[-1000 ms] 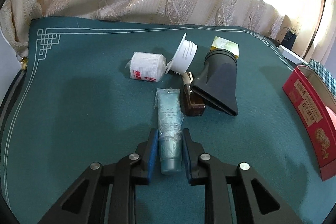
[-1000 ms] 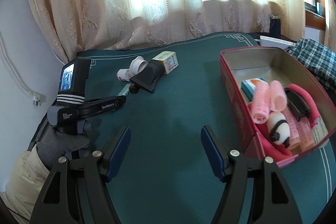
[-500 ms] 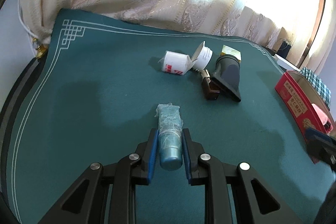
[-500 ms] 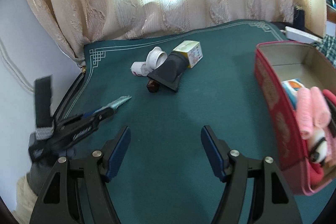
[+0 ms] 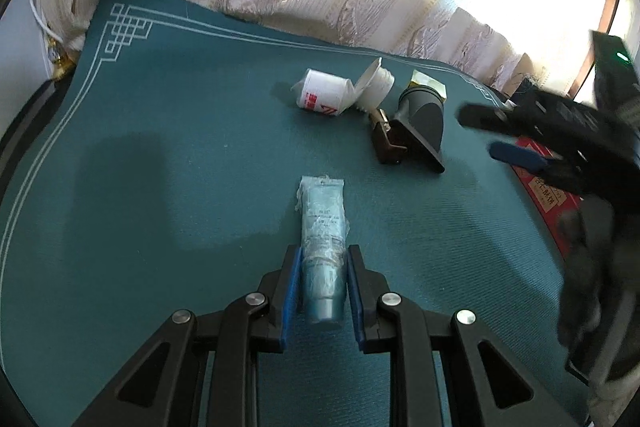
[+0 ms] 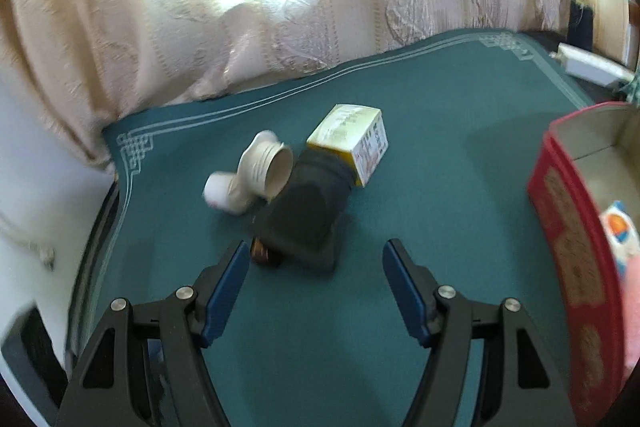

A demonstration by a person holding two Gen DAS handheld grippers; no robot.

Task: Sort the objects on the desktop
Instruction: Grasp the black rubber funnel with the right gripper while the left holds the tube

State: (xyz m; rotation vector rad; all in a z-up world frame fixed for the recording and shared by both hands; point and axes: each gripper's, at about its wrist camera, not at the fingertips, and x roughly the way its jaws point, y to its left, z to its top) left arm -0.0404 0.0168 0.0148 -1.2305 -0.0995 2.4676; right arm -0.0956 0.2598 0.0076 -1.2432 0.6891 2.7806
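My left gripper (image 5: 322, 259) is shut on a pale blue tube (image 5: 322, 223) and holds it above the green table mat (image 5: 160, 155). Beyond it lie a white roll (image 5: 322, 99), a white cup on its side (image 5: 376, 85), a small brown bottle (image 5: 386, 141), a black nozzle (image 5: 424, 129) and a yellow-white box (image 5: 430, 85). My right gripper (image 6: 316, 267) is open and empty, just short of the black nozzle (image 6: 308, 215) and brown bottle (image 6: 264, 255). The cup (image 6: 266, 167) and box (image 6: 352, 139) lie behind. The right gripper also shows blurred in the left wrist view (image 5: 504, 133).
A red tin box (image 6: 576, 267) with items inside stands at the right edge. Cream curtains (image 6: 280, 7) hang along the far side of the table. A white flat device (image 6: 592, 65) lies at the far right corner.
My left gripper has pulled back and up with the tube, away from the pile. My right gripper has swung left toward the black nozzle and bottle, away from the red tin.
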